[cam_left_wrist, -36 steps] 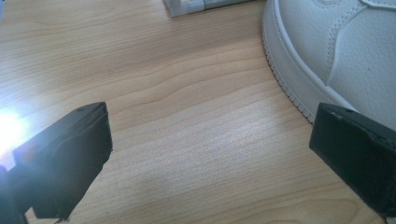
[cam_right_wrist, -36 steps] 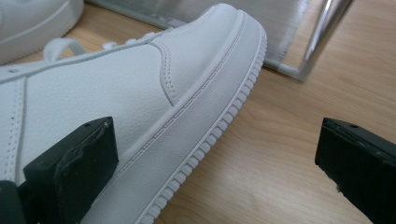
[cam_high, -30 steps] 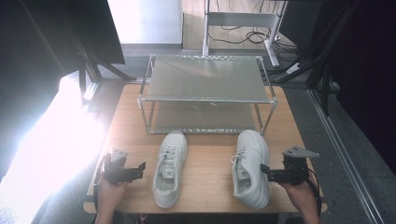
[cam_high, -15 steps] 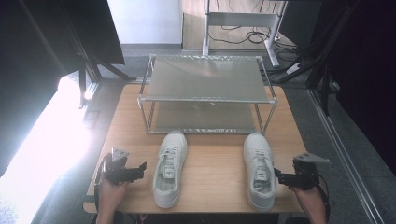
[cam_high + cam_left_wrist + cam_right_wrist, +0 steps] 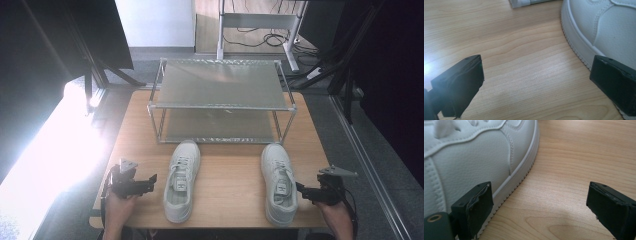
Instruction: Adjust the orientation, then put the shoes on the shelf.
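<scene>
Right shoe [image 5: 279, 182] flat on table [image 5: 230, 195], right tongs [image 5: 301, 189] gaping beside it

Open claw [image 5: 534, 87], white shoe [image 5: 604, 27], wooden table [image 5: 511, 50]

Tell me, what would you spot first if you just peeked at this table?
Two white sneakers: the left sneaker and the right sneaker lie side by side on the wooden table, toes toward a two-level metal shoe rack behind them. An open left gripper and open right gripper wait just outside each shoe.
</scene>
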Available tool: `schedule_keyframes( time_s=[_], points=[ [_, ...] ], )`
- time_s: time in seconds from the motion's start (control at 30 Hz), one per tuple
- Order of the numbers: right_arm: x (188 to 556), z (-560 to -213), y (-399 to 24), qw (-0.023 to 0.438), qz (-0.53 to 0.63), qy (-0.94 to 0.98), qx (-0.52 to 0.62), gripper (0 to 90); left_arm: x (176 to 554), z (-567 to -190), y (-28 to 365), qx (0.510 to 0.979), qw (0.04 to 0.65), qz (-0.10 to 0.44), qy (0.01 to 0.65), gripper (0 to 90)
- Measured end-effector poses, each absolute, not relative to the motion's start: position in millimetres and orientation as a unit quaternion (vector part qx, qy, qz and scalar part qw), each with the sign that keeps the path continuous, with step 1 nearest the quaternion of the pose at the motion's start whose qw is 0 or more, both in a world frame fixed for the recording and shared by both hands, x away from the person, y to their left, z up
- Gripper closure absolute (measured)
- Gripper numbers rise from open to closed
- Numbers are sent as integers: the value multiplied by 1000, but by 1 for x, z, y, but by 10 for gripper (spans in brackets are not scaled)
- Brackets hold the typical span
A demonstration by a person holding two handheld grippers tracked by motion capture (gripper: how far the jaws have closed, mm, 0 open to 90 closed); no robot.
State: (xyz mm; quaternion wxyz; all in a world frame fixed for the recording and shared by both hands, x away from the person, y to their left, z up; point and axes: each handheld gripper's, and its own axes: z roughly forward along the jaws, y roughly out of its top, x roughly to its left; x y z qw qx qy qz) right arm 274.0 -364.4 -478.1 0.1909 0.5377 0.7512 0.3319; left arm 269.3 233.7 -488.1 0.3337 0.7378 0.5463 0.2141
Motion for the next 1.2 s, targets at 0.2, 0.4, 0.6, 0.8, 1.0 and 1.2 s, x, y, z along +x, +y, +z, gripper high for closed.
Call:
schedule_keyframes(
  time_s=[0.2,0.4,0.6,0.8,1.0,1.2],
  points=[
    [265,-468,-370,197,355,737,540,70,263,-482,230,738,333,206,549,0],
    [253,-457,-369,192,376,732,535,71,251,-468,228,726,351,198,558,0],
    [241,-449,-365,178,398,718,543,105,238,-456,223,722,366,197,553,2],
    [232,-441,-359,162,407,722,535,105,229,-445,213,719,384,192,546,2],
    [234,-440,-350,154,403,732,527,106,231,-444,199,727,382,188,538,2],
    [241,-443,-340,142,394,744,520,110,237,-447,183,744,374,180,524,7]
  ],
)
